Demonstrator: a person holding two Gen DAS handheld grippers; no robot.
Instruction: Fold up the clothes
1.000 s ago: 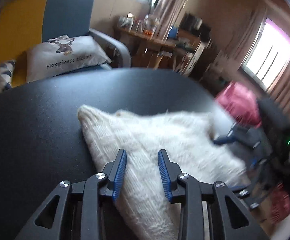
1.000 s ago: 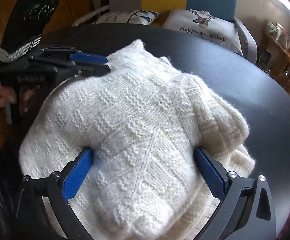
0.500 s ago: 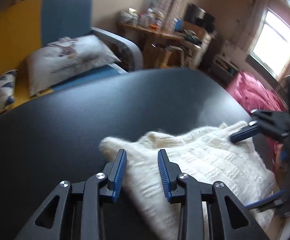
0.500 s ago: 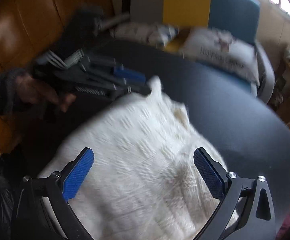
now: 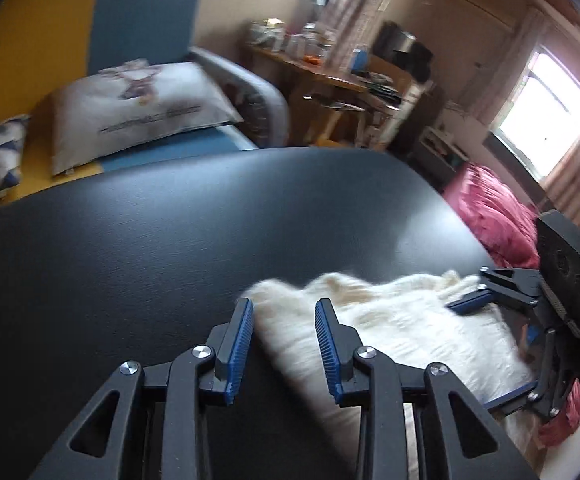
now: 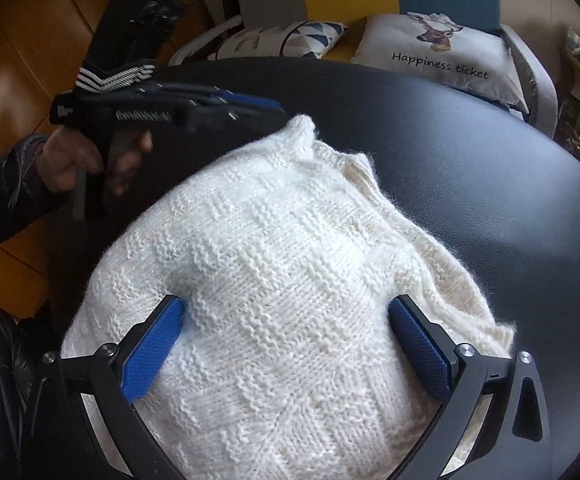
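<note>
Pointing twd sofa: sweater (image 6: 290,280) collar

Fuzzy chunky-knit white wool sweater (image 6: 290,280) on smooth, faintly grained, semi-matt black table (image 5: 170,240).

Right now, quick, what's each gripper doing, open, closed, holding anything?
Left gripper: fingers part open around a corner of the white sweater; grip cannot be told.
Right gripper: open wide over the sweater, holding nothing.

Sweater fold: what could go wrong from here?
1. The left gripper has only a corner of the sweater between its fingers, so it may slip free.
2. The right gripper straddles a thick bunched mound, open; closing could pinch several layers.
3. The sweater's near side overhangs the table and could slide off.
</note>
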